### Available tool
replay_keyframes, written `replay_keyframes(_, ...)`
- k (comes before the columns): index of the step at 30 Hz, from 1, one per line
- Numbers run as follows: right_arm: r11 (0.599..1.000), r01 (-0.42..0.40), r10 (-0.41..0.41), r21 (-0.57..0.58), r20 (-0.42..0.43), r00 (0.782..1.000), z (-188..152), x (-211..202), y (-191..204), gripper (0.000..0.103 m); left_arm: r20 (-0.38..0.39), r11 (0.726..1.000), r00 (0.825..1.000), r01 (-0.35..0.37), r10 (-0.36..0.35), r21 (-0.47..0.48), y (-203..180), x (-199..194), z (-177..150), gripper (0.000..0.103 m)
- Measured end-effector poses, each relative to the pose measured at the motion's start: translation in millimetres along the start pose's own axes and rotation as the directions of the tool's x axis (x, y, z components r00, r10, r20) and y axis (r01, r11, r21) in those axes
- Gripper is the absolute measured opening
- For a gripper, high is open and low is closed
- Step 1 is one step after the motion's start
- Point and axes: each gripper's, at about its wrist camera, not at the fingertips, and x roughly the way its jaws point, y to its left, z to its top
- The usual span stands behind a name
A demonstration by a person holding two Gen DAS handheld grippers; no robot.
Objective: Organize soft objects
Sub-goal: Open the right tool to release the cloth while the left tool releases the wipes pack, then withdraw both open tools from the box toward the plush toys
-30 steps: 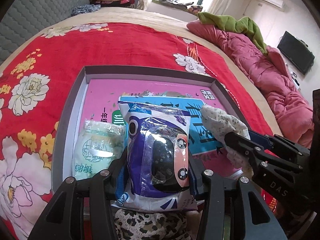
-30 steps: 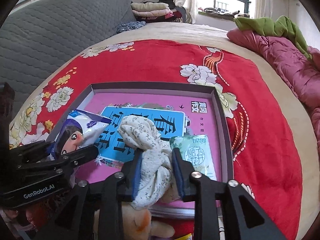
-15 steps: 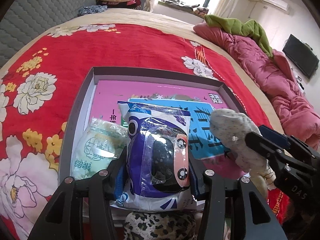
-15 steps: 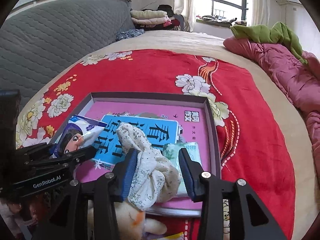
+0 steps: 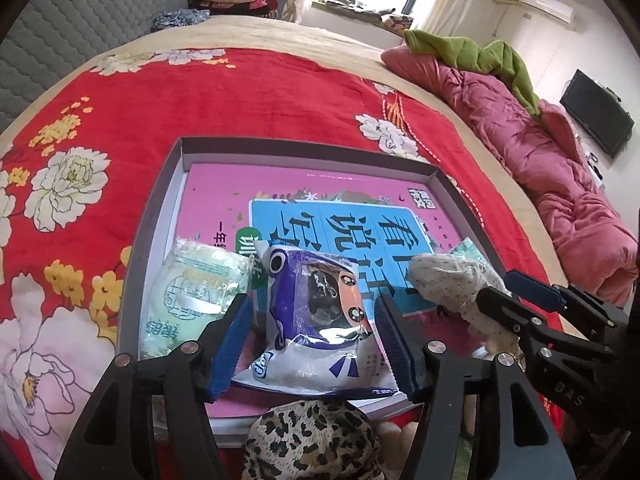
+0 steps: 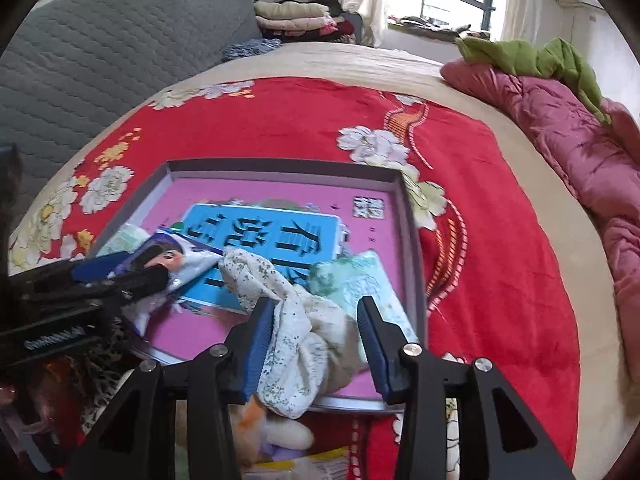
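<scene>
A shallow grey tray (image 5: 160,200) with a pink and blue book inside lies on the red floral bedspread. My left gripper (image 5: 316,344) is open around a purple cartoon snack bag (image 5: 316,312) that rests on the tray's near edge. A green tissue pack (image 5: 192,292) lies to its left. My right gripper (image 6: 316,344) is open around a knotted white floral cloth (image 6: 292,320) lying on the tray's near edge. Another green tissue pack (image 6: 356,280) lies just beyond it to the right. The tray's rim (image 6: 408,216) also shows in the right wrist view.
A leopard-print soft item (image 5: 312,440) lies below the tray in front of my left gripper. A pale plush toy (image 6: 280,432) lies below the right one. A pink quilt (image 5: 540,152) with a green blanket runs along the right. A grey padded headboard (image 6: 100,60) stands at the left.
Both grippers have opened and let go: the snack bag and the knotted cloth now rest on the tray. Both grippers have drawn back slightly.
</scene>
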Motion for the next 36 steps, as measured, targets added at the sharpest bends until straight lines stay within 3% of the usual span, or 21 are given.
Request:
replay_keyframes(5, 0.999, -0.003, 0.004, 0.038, -0.023, 1.0, -1.9, 4.2, -3.5, 0.043, 0.019, 1.0, 1.0, -0.004, 0.004, 0.007, -0.6, -9.2, 3.0, 0.065)
replay_keyframes(9, 0.998, -0.041, 0.04, 0.05, 0.011, 0.999, 0.8, -4.3, -2.5, 0.044, 0.031, 1.0, 1.0, 0.001, -0.001, 0.01, -2.9, -16.5, 5.6, 0.066)
replay_keyframes(12, 0.998, -0.047, 0.045, 0.05, 0.032, 0.998, 3.9, -11.7, -2.0, 0.051, 0.042, 1.0, 0.999, 0.005, -0.006, 0.014, -5.5, -21.8, 6.2, 0.066)
replay_keyframes(36, 0.999, -0.035, 0.033, 0.02, 0.116, 0.993, 12.1, -50.1, 6.4, 0.067, 0.114, 0.999, 0.993, -0.015, 0.009, 0.047, -9.5, -60.1, 10.6, 0.074)
